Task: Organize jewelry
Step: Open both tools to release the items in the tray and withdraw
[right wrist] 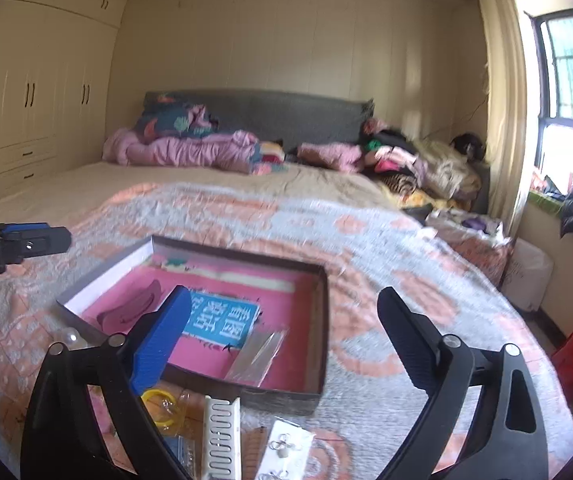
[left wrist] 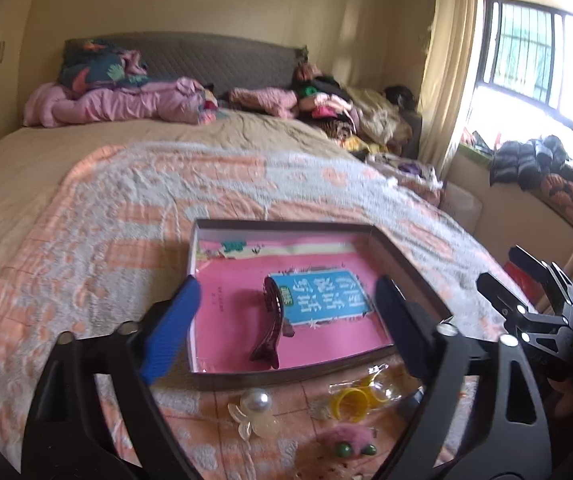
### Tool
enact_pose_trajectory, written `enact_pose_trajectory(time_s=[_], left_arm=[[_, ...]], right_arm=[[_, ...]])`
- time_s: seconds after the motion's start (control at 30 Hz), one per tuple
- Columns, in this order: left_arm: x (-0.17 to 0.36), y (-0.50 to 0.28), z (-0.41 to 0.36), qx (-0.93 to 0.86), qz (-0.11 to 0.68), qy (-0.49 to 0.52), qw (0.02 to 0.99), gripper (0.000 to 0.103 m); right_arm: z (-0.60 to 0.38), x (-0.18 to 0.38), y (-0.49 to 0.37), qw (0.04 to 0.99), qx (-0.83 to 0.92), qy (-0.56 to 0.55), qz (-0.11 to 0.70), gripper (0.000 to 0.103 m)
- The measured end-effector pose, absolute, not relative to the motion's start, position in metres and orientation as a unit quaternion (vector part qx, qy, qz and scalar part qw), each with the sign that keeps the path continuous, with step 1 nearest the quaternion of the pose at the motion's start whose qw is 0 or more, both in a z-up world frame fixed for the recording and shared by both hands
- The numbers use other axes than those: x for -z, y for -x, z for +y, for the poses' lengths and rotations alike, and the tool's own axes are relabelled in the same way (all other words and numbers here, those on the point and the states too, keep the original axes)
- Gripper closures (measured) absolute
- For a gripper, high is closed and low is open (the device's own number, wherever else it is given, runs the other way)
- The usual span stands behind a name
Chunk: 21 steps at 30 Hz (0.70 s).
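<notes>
**Hidden, cut off and blurred**

In the right wrist view the white comb [right wrist: 222, 436] and the earring card [right wrist: 286, 452] run off the bottom edge, and a blue finger [right wrist: 158, 340] covers part of the shallow box [right wrist: 318, 320]. The dark red hair clip [right wrist: 134, 308] there is smeared by blur, as is the patterned blanket [right wrist: 366, 240]. In the left wrist view the pink fuzzy piece [left wrist: 342, 438] is partly behind the gripper frame. The printed characters on the blue card [left wrist: 322, 296] are too soft to read
</notes>
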<state>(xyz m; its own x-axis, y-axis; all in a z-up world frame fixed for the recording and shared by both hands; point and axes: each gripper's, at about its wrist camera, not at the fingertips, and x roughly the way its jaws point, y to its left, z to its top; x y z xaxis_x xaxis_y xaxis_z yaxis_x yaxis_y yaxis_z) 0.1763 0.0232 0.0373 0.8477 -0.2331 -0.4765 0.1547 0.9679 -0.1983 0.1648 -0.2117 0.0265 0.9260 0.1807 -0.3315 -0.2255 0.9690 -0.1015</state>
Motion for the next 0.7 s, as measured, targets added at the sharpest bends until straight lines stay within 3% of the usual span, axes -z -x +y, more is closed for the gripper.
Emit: enact_pose_trajectory(time_s=[0.07,0.7], left_arm=[[-0.045,-0.165,0.025,0.095,0.244,0.079,0.962,0.011],[-0.046,-0.094,0.018,0.095,0.227,0.072,0.967,0.011]], right_arm=[[-0.218,-0.033,-0.155,0.981,-0.099,0.064,0.151,0.01],[-0.234,-0.046,-0.086,0.984,-0.108,0.051,0.13,0.01]])
